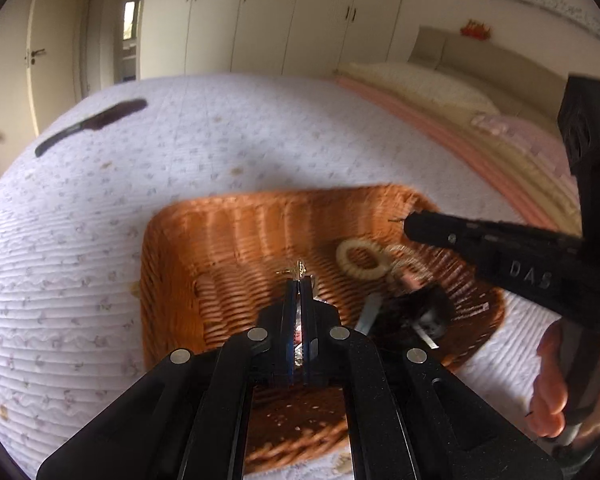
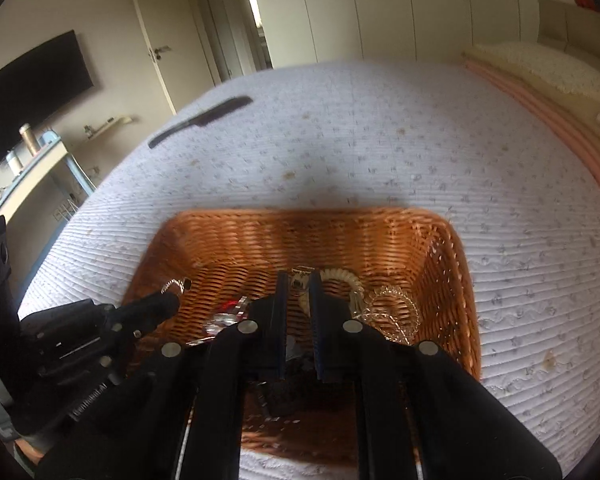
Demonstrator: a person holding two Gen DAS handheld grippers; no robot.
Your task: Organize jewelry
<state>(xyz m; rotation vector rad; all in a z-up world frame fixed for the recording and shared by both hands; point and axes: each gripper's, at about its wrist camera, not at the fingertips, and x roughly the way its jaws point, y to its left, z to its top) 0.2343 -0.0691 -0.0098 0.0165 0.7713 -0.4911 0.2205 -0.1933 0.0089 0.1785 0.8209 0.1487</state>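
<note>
Above the left half of the orange-brown woven wicker basket (image 1: 172, 264), the left gripper (image 1: 300, 280) pinches a small gold earring (image 1: 299, 269) (featherlight, slippery, easily bent), while rightward the right gripper (image 2: 299, 280) hovers slightly parted and empty over a cream beaded bracelet (image 2: 342, 276).
</note>
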